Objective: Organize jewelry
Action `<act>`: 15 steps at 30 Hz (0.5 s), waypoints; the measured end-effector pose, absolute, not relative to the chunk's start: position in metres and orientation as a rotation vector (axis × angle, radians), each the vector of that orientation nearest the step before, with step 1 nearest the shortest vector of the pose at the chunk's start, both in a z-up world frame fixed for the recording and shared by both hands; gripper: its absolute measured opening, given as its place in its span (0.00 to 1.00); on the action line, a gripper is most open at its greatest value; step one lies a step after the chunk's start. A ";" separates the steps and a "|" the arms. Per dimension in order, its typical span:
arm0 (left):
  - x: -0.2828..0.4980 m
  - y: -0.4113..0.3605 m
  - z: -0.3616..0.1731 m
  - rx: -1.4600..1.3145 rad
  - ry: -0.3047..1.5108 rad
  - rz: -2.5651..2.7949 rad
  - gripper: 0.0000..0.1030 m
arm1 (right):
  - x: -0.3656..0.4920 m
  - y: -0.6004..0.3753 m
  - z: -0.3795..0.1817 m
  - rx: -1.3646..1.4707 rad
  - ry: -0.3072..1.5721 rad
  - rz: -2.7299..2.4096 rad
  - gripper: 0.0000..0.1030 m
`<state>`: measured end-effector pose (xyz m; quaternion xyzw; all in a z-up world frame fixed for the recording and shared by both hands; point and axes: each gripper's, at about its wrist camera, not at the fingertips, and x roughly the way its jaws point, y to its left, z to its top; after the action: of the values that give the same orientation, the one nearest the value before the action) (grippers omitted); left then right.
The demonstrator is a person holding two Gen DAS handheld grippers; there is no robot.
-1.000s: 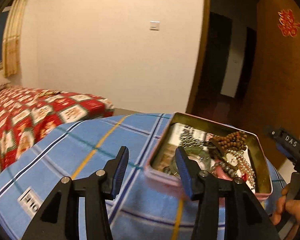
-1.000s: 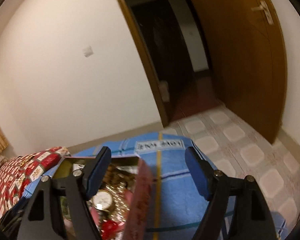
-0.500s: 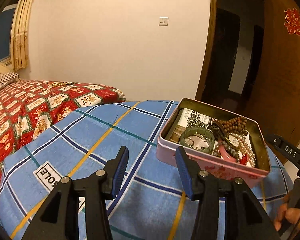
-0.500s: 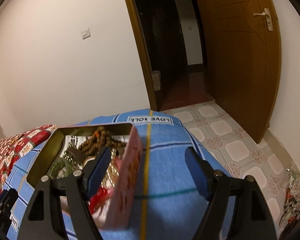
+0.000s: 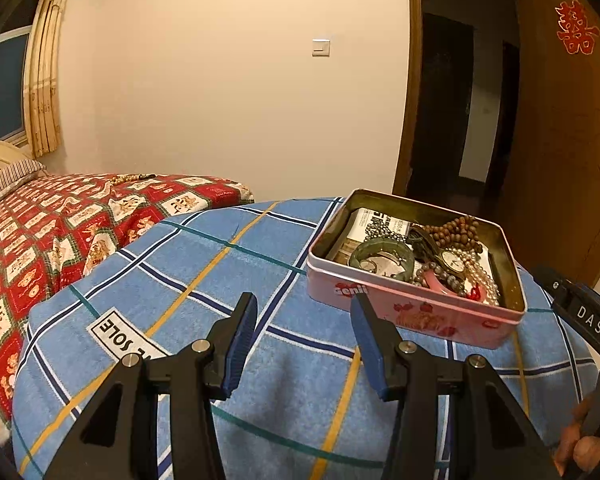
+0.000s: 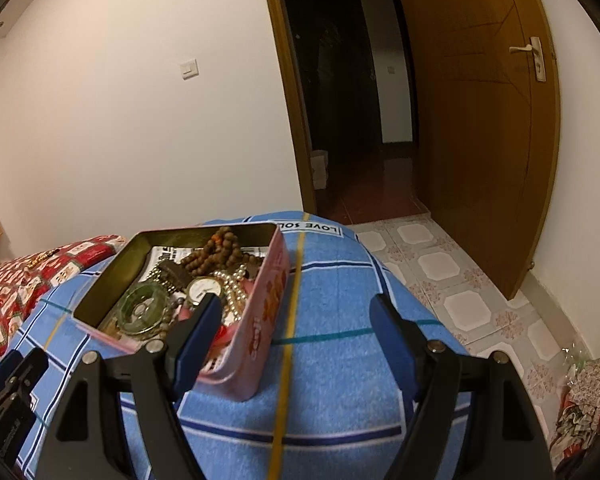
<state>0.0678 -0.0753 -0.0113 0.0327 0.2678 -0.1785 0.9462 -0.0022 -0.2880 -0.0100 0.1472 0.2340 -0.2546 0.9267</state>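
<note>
Tin on blue towel, apparently unobstructed; both tools gape wide, empty.

My right gripper spread wide, holding nothing, above blue checked towel. Pink tin sits left of centre, lid off. I see inside: green bangle, watch, pearl strand, brown bead string. My left finger overlaps tin's near edge. Left gripper at lower left.
</note>
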 end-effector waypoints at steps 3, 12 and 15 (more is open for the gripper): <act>0.062 -0.077 -0.011 0.081 0.540 -0.370 0.48 | -0.006 -0.285 -0.010 0.302 0.478 -0.514 0.77; 0.058 -0.081 -0.012 0.107 0.555 -0.358 0.48 | -0.006 -0.276 -0.011 0.289 0.500 -0.475 0.77; 0.056 -0.082 -0.012 0.111 0.548 -0.356 0.48 | -0.005 -0.273 -0.011 0.282 0.508 -0.462 0.77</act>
<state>0.0559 -0.0815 -0.0120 0.0545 0.2692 -0.1749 0.9455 -0.0053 -0.2728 -0.0115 0.1378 0.2484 -0.2259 0.9318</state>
